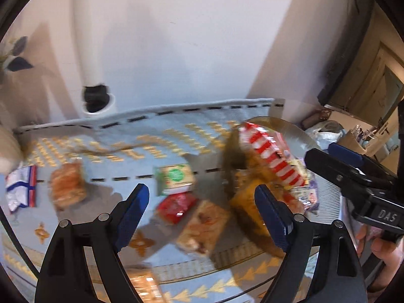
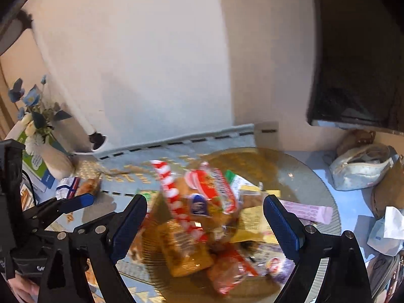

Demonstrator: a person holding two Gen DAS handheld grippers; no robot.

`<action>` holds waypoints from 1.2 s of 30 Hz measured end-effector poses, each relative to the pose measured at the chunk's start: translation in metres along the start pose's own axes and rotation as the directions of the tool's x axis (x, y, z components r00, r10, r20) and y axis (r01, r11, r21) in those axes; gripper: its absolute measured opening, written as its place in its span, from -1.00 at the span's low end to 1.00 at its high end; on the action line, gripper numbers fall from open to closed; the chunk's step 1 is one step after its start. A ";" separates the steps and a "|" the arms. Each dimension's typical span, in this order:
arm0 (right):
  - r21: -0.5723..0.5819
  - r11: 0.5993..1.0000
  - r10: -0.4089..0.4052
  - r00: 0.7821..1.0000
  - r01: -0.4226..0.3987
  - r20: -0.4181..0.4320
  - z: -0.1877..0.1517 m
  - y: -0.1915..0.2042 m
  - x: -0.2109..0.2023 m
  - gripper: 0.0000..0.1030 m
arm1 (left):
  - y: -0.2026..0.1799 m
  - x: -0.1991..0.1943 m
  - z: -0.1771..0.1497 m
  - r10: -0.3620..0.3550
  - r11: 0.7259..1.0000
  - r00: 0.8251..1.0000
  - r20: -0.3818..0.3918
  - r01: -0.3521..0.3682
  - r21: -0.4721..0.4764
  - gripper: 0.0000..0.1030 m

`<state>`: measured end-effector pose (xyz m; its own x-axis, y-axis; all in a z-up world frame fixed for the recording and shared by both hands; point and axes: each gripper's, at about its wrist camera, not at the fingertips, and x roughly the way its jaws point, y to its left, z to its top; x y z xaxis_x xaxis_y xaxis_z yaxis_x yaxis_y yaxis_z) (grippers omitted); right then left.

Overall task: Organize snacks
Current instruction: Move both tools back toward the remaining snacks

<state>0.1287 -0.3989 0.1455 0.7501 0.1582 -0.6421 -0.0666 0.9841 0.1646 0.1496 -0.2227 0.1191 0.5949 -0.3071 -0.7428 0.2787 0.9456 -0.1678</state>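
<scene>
A round glass plate (image 2: 303,171) on a blue patterned cloth (image 1: 176,131) holds a heap of snack packs, among them a red-and-white striped pack (image 2: 174,197) and an orange pack (image 2: 184,250). On the cloth left of the plate lie a green-and-white pack (image 1: 174,176), a red pack (image 1: 176,205), a brown pastry pack (image 1: 199,229), another pastry (image 1: 67,186) and a blue-and-white wrapper (image 1: 21,189). My left gripper (image 1: 202,214) is open and empty above the loose packs. My right gripper (image 2: 205,224) is open and empty above the heap; it also shows in the left wrist view (image 1: 353,171).
A vase of blue and white flowers (image 2: 38,131) stands at the table's back left by the wall. A white pouch (image 2: 361,166), a brown object and crumpled tissue (image 2: 386,229) lie right of the plate. A white pipe (image 1: 98,93) stands behind the table.
</scene>
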 end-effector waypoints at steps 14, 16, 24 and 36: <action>-0.092 0.988 0.124 0.992 -0.122 0.015 -0.023 0.107 0.006 0.79 | 0.108 -0.051 -0.019 0.149 0.989 0.988 0.051 -0.148 -0.029 0.64; -0.114 0.985 0.132 0.991 -0.131 0.003 -0.031 0.122 0.010 0.79 | 0.126 -0.056 -0.023 0.167 0.985 0.985 0.048 -0.165 -0.042 0.64; -0.146 0.970 0.186 0.981 -0.193 -0.058 -0.066 0.163 0.032 0.79 | 0.218 -0.075 -0.049 0.240 0.956 0.970 0.041 -0.229 -0.183 0.64; -0.169 0.965 0.167 0.968 -0.199 -0.189 -0.120 0.190 0.084 0.79 | 0.284 -0.031 -0.073 0.316 0.916 0.949 -0.003 -0.306 -0.261 0.64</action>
<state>0.1002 -0.1889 0.0327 0.5901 0.3323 -0.7357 -0.3249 0.9320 0.1604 0.1554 0.0636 0.0471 0.6504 0.0077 -0.7595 -0.1234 0.9877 -0.0957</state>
